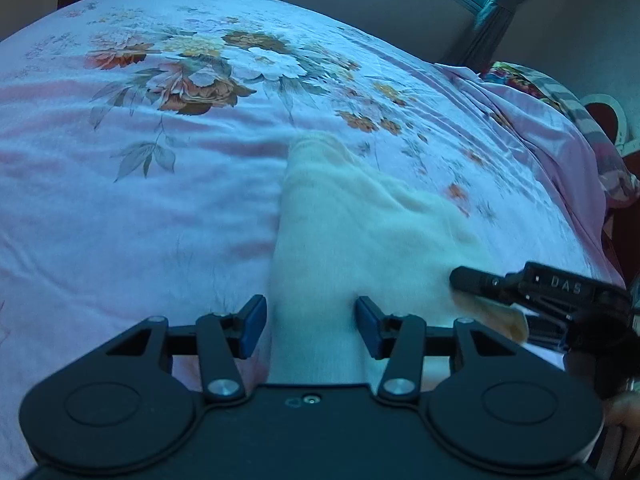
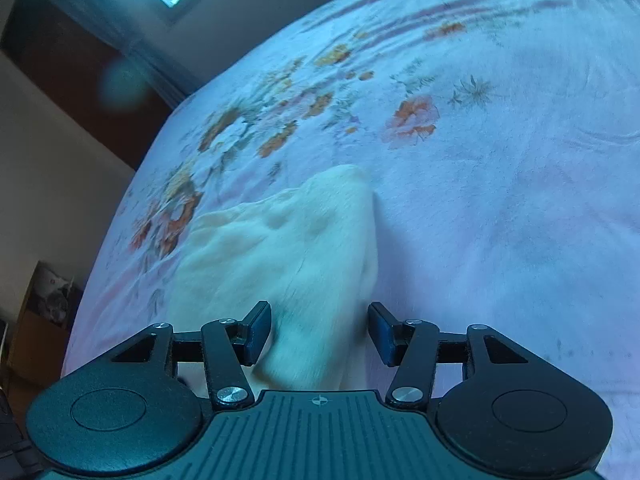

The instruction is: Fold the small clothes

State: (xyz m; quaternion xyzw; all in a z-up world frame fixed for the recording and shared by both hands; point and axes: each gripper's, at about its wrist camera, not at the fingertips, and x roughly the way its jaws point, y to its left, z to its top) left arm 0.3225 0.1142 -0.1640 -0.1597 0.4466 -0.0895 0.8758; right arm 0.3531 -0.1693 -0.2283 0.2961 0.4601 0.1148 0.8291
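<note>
From the left wrist view, the left gripper (image 1: 311,326) hangs with fingers spread wide, straddling the near end of a small cream-white fuzzy garment (image 1: 352,236) lying on the pink floral bedsheet (image 1: 140,208). At the right, the right gripper (image 1: 460,280) touches the cloth's edge.

From the right wrist view, the right gripper (image 2: 319,334) is likewise released, the garment (image 2: 288,256) between its fingers, on the bedsheet (image 2: 500,220).

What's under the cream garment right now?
The cream garment lies on the pink floral bedsheet, which shows all around it. Whatever sits directly beneath the cloth is covered. Both grippers, left gripper and right gripper, straddle its near edge.
</note>
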